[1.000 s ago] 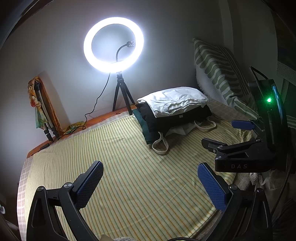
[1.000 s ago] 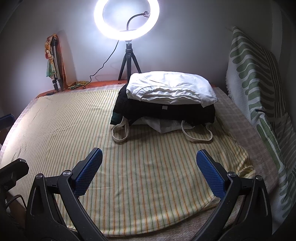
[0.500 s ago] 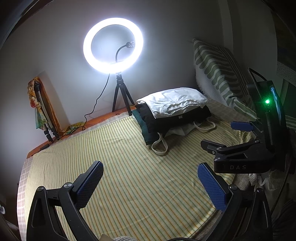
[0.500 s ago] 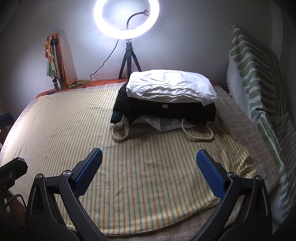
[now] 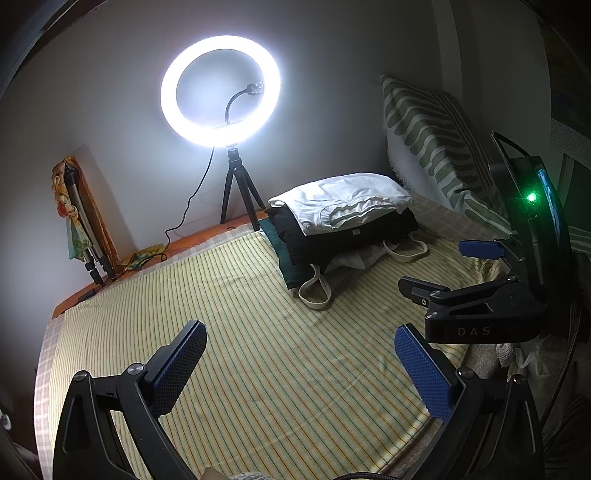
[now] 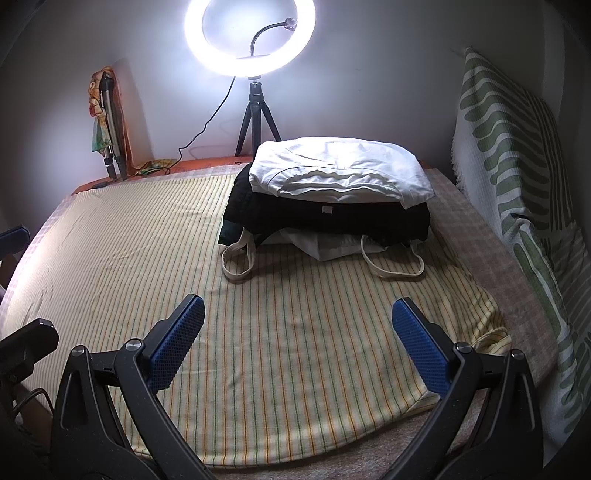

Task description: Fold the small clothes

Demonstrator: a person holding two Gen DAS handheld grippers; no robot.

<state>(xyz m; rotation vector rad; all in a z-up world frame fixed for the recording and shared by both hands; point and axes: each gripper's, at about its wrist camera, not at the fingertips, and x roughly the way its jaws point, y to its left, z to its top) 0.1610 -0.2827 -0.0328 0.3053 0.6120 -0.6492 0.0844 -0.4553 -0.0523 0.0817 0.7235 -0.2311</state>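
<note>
Left wrist view: the left gripper (image 5: 297, 360) gapes wide at frame bottom, holding nothing. A pile of clothes (image 5: 341, 221) (white garment on top, black beneath) lies right of centre on the striped sheet (image 5: 240, 314).

Right wrist view: the right gripper (image 6: 297, 338) likewise spreads wide and empty; the pile sits centre, below the ring light (image 6: 249, 35).
</note>
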